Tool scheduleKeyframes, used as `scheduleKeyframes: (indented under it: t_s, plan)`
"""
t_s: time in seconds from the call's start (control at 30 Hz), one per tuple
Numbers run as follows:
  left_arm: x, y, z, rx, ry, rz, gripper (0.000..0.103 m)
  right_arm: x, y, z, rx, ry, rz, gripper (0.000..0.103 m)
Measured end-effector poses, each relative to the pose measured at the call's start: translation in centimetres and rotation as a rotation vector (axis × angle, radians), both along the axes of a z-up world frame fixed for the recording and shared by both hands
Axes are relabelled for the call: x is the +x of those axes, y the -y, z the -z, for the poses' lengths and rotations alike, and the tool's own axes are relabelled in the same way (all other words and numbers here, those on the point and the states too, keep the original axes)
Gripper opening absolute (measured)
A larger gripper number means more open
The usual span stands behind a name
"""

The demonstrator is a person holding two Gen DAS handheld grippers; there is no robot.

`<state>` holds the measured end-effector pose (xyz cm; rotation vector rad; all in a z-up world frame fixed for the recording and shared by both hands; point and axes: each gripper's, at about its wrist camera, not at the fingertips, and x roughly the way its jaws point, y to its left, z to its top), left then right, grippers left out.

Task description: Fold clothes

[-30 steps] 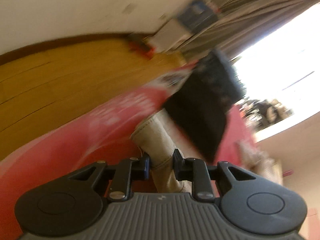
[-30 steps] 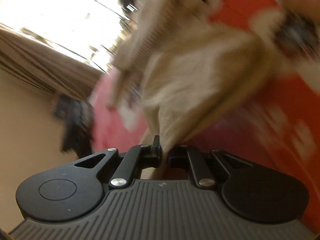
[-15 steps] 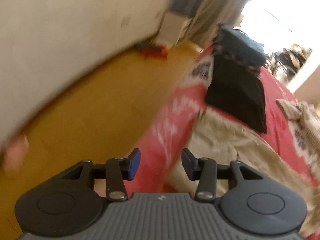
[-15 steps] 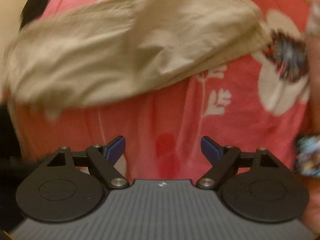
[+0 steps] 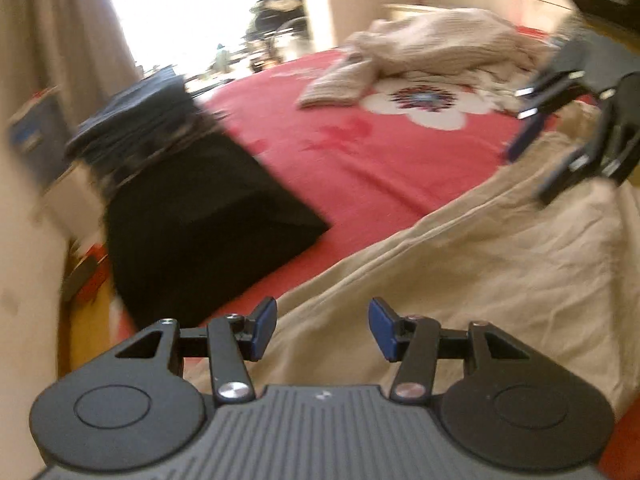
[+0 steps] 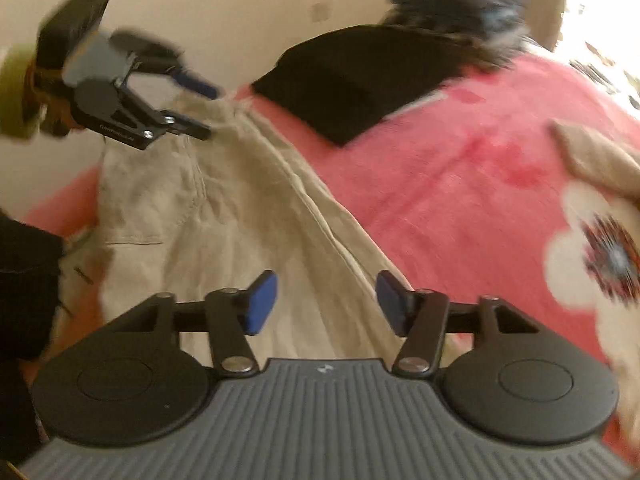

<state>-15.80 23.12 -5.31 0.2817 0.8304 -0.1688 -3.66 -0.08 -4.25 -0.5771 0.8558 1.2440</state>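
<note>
Beige trousers (image 5: 480, 264) lie spread on the red flowered bedspread (image 5: 380, 160). My left gripper (image 5: 323, 328) hovers over one end of them, its jaws opening, with nothing between the blue pads (image 5: 264, 330). Over the other end is my right gripper (image 6: 326, 304). Its jaws are closing and nothing is pinched; the trousers (image 6: 240, 220) lie beneath. Each gripper shows in the other view: the right gripper (image 5: 532, 168) at the far right, the left gripper (image 6: 200, 106) at the upper left.
A folded black garment (image 5: 200, 232) lies on the bed beside the trousers, with a dark stack of clothes (image 5: 136, 120) behind it. A crumpled beige knit sweater (image 5: 420, 48) sits at the far side. The wooden floor (image 5: 84, 332) and the wall border the bed's left edge.
A second ago both grippers were shut on the lifted trousers. They let go, the trousers dropped onto the bed, and both views rolled round to look along the cloth.
</note>
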Motion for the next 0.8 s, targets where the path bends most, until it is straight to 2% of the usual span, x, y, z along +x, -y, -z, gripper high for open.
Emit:
scheduleKeyframes:
  t_s: [0.1, 0.17, 0.37, 0.5, 0.53, 0.67, 0.77, 0.8]
  plan:
    - [1.6, 0.6, 1.3, 0.014, -0.018, 0.062, 0.052, -0.7, -2.8, 1.7, 0.006, 0.063, -0.092, 0.047]
    - [2.0, 0.8, 1.9, 0.032, -0.037, 0.098, 0.051, -0.4, -4.1, 2.9, 0.012, 0.089, -0.099, 0.046]
    - [3.6, 0.3, 4.1, 0.032, -0.102, 0.185, 0.045, 1.0, -6.0, 5.8, 0.005, 0.046, -0.130, 0.040]
    - [3.7, 0.4, 4.5, 0.033, -0.120, 0.218, 0.041, 1.6, -6.5, 6.5, 0.018, 0.011, -0.155, 0.030]
    - [3.5, 0.5, 4.4, 0.035, -0.120, 0.231, 0.041, 1.4, -6.5, 6.3, 0.022, 0.022, -0.172, 0.026]
    - [3.6, 0.5, 5.1, 0.041, -0.129, 0.247, 0.040, 0.2, -6.4, 6.6, 0.011, 0.059, -0.246, 0.026]
    - [3.8, 0.6, 5.3, 0.030, -0.119, 0.228, 0.026, 0.1, -6.4, 7.1, 0.014, 0.051, -0.246, 0.024]
    - [3.6, 0.7, 4.9, 0.030, -0.106, 0.218, 0.017, 0.2, -6.3, 7.0, 0.022, 0.036, -0.238, 0.014]
